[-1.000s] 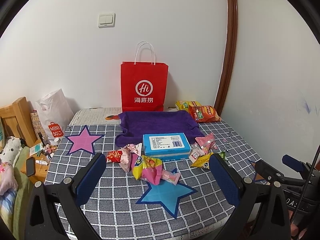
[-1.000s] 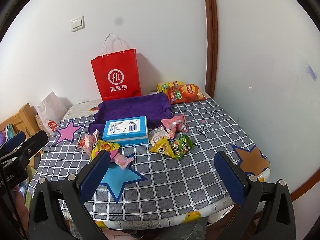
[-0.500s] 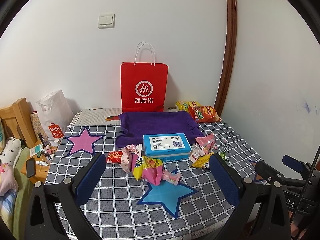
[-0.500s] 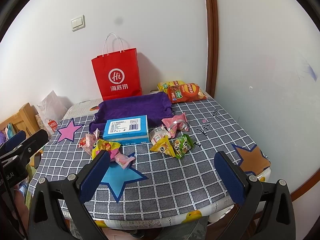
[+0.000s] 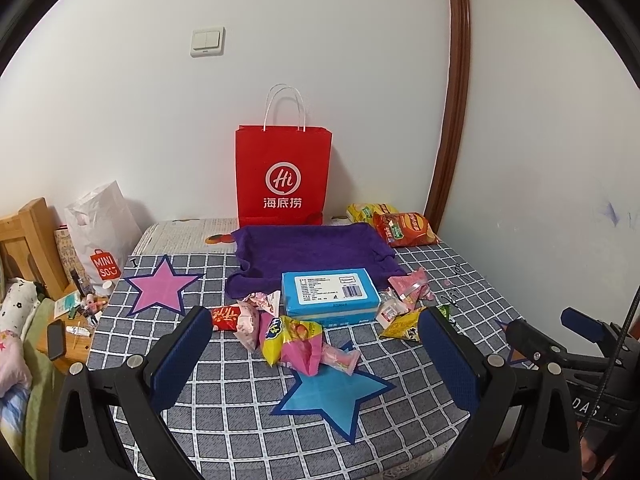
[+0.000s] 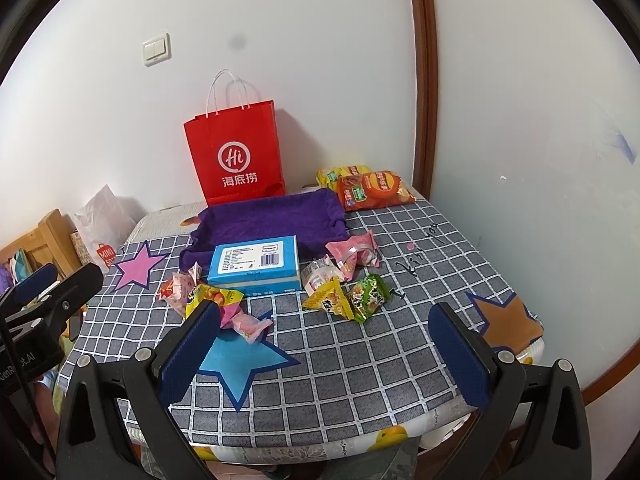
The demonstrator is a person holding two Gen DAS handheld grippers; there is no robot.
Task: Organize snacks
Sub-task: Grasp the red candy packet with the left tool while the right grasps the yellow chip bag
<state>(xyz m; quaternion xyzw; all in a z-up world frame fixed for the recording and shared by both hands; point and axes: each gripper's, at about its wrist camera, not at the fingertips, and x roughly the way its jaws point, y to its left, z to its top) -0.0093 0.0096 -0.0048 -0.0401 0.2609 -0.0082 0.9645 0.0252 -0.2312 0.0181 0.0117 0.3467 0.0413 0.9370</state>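
A blue box [image 5: 330, 292] [image 6: 255, 266] lies mid-table against a purple cloth [image 5: 312, 248] [image 6: 272, 224]. Small snack packets are scattered around it: a yellow-and-pink one [image 5: 294, 338], a red one [image 5: 226, 318], pink ones [image 6: 352, 254], a yellow one [image 6: 328, 300] and a green one [image 6: 368, 298]. Two crisp bags [image 5: 404, 228] [image 6: 372, 190] lie at the back right. A red paper bag [image 5: 283, 176] [image 6: 236, 152] stands against the wall. My left gripper [image 5: 316, 356] and right gripper [image 6: 324, 354] hover open over the table's near edge, holding nothing.
Paper stars lie on the checked tablecloth [image 6: 360, 360]: pink [image 5: 162, 286], blue [image 5: 334, 396] and orange [image 6: 504, 320]. A white shopping bag [image 5: 100, 228] and a cluttered wooden stand [image 5: 68, 328] sit left of the table. Walls close the back and right.
Both grippers have stayed open and almost still; the right wrist view has shifted only slightly. Nothing on the table has moved.
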